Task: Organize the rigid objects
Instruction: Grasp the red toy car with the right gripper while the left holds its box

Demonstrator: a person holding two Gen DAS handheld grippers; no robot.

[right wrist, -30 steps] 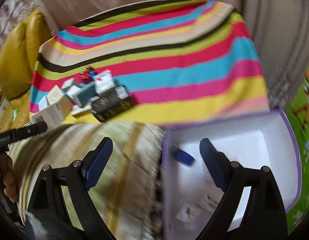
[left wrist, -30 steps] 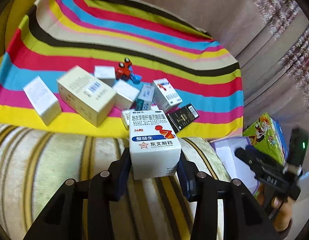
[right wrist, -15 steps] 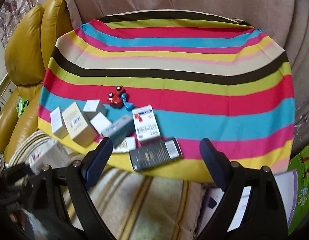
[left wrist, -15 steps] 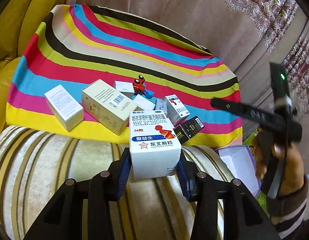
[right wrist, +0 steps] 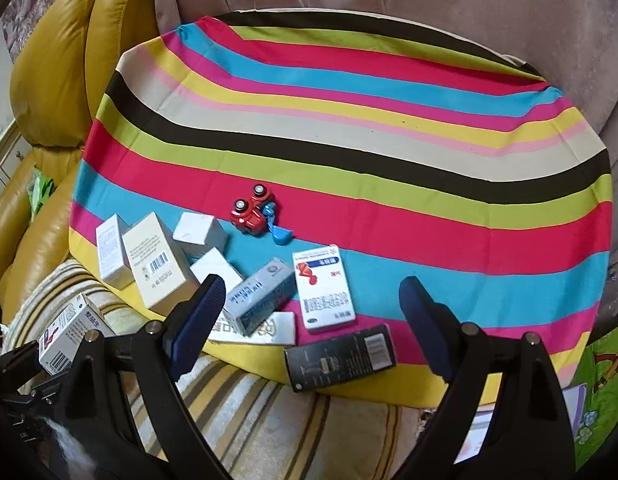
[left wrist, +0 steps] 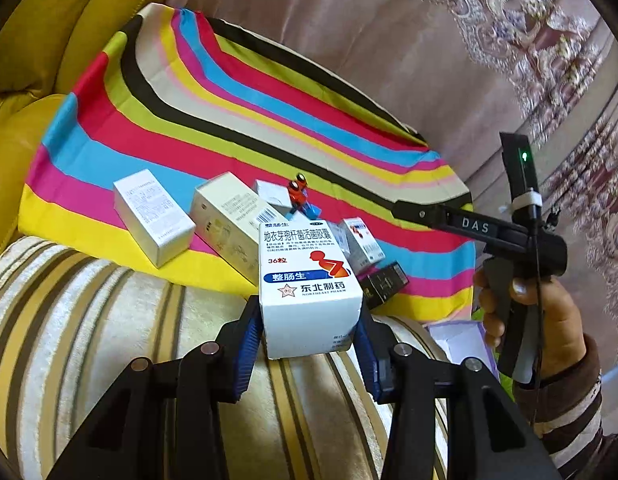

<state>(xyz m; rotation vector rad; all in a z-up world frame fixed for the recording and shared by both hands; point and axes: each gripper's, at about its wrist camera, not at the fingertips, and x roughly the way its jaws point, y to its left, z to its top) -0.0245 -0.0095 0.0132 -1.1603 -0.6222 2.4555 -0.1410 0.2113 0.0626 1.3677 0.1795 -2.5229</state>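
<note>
**Left tongs carry a medicine box while the right tongs return to the pile**

The left tongs (left wrist: 311, 330) are clenched on the white cardboard medicine box with blue and red print (left wrist: 307, 280), held upright above the cream striped sofa arm (left wrist: 109, 320), clear of the striped multicoloured cloth (left wrist: 269, 112). The right tongs (right wrist: 309, 324) are released, jaws spread wide and empty. A second ago they pointed into the white purple-edged open box (left wrist: 461, 340); now they face the remaining pile, so one delivery is judged complete and the next pick pending.

On the cloth lie a black rectangular carton (right wrist: 341, 356) at the near edge, a white carton with red and blue print (right wrist: 323, 290) just beyond it, a grey-blue carton (right wrist: 259, 294), several plain white cartons, and a red toy car (right wrist: 253, 212) on its side.

The black carton overhangs nothing but sits closest to the cloth's edge. The far cloth is bare, offering room for approach; the cartons to the left crowd together, touching.
</note>
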